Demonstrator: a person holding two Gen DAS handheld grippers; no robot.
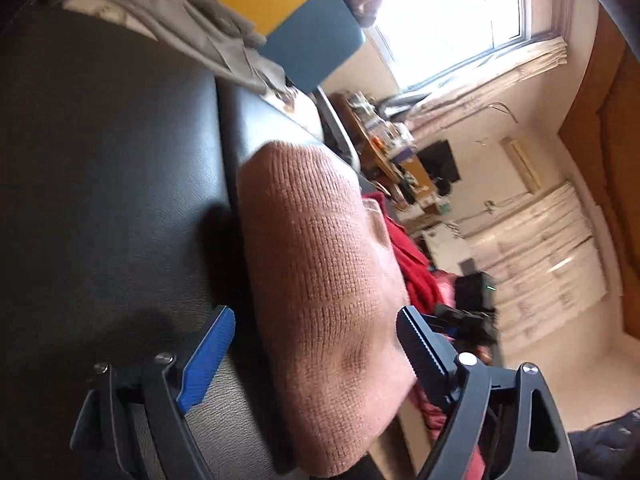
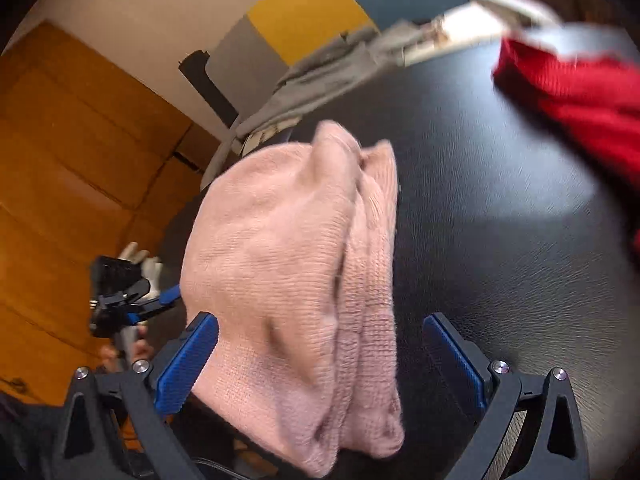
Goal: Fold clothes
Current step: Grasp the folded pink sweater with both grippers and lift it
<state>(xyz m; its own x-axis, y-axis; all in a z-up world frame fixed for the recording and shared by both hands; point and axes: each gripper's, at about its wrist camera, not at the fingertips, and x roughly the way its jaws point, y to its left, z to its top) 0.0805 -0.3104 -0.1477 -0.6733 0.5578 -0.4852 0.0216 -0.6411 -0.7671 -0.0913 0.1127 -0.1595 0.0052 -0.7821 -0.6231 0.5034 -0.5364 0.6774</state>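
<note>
Left gripper (image 1: 316, 344): jaws spread wide, straddling the pink knit sweater (image 1: 320, 264)
Right gripper (image 2: 320, 352): likewise spread, clamping nothing
Sweater: folded, lay on black table (image 2: 500, 200)
Beyond: red garment (image 2: 580, 96), grey garment (image 2: 320, 76)

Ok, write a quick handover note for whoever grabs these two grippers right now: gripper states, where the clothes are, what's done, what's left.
Left gripper: open, jaws either side of the folded pink knitted sweater.
Right gripper: open, straddling the same bundle.
The sweater lies on the black leather-textured surface, folded into a compact stack.
Left to do: the red knitted garment and the crumpled grey garment at the far edge look unfolded.
</note>
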